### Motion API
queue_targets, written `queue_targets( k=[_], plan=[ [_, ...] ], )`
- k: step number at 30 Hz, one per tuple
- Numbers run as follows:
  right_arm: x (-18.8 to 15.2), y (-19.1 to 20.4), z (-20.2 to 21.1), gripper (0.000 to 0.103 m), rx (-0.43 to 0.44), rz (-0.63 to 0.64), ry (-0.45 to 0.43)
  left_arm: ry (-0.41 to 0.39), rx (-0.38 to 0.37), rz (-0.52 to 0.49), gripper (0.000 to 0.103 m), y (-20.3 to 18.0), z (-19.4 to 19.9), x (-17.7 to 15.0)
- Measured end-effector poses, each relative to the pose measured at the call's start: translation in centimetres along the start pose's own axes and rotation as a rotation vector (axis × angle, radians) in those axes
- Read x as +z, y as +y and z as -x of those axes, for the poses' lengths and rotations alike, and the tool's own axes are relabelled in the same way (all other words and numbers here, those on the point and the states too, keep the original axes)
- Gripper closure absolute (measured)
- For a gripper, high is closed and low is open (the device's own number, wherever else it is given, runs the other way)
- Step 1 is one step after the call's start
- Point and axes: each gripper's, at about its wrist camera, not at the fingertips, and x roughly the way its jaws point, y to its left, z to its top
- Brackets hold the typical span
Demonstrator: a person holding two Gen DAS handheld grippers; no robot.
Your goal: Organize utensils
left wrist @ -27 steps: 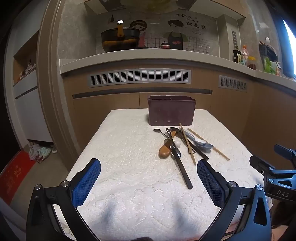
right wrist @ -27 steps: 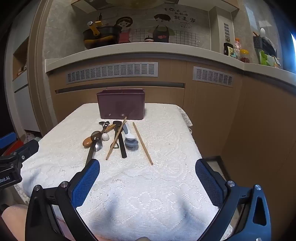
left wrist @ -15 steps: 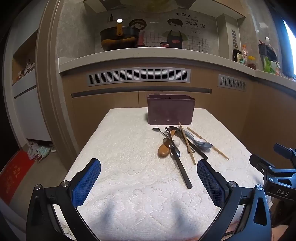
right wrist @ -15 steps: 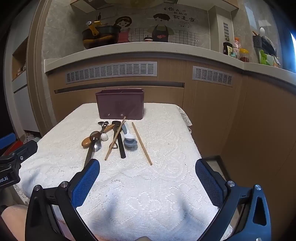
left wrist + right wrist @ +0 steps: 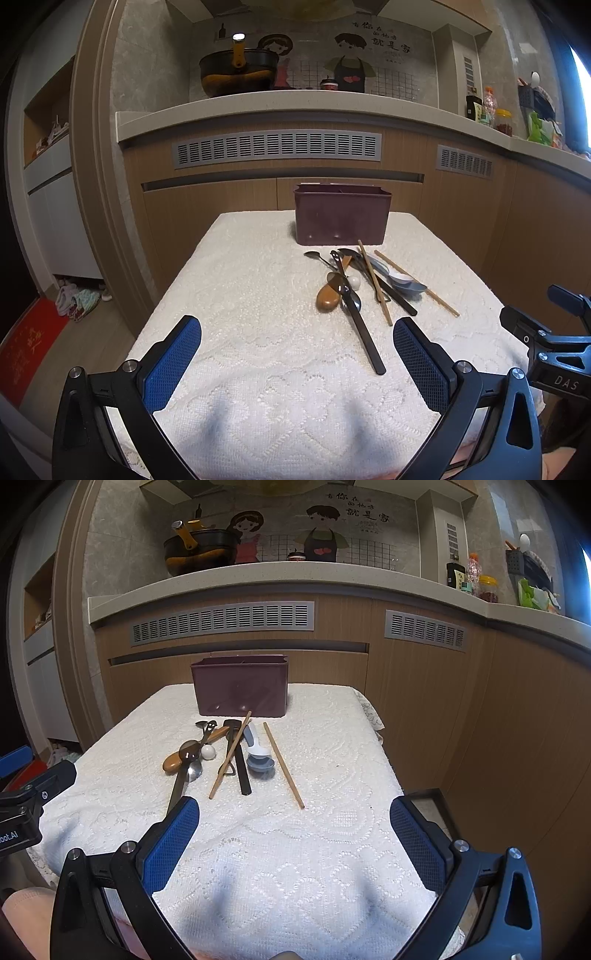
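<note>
We see dim, even indoor light, with blown-out daylight glare at 2 o'clock. Soft shadows fall on the tabletop (image 5: 258, 295) near 6 o'clock. Fisheye bending curves the edges; corners vignette black. Focus is sharp.

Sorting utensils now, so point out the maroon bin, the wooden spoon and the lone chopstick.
maroon bin (image 5: 240, 694), right wrist view, front wall.
wooden spoon (image 5: 327, 300), left wrist view, bowl.
lone chopstick (image 5: 283, 766), right wrist view, mid-shaft.

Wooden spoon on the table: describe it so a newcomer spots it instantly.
Find the maroon box at the far end of the white tablecloth; the utensil pile lies just before it. The wooden spoon is at the pile's left edge, the only glossy brown, round-bowled piece, unlike the thin straight chopsticks.
</note>
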Motion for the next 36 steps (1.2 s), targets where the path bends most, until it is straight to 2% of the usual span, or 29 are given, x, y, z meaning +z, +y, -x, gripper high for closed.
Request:
queue_targets(
  k=[36],
  plan=[
    [0.04,0.02,-0.30,0.000,0.001,0.000,0.004,0.012,-0.002,-0.006,0.000,0.06,-0.04,-0.09]
  ],
)
